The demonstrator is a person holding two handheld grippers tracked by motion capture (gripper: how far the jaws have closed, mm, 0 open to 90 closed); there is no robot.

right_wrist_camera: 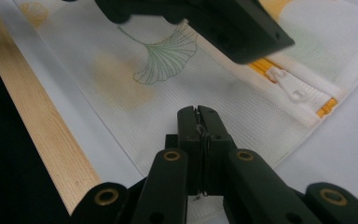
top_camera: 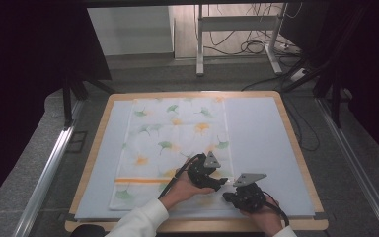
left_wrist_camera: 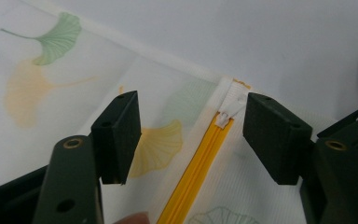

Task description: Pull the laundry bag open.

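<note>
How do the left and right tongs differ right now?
The left tongs stand open astride the white zipper pull, not touching it; the right tongs are shut on the cloth near its edge. The left tongs sit over the orange zipper, the right beside it. Both hover low over the same corner.
</note>
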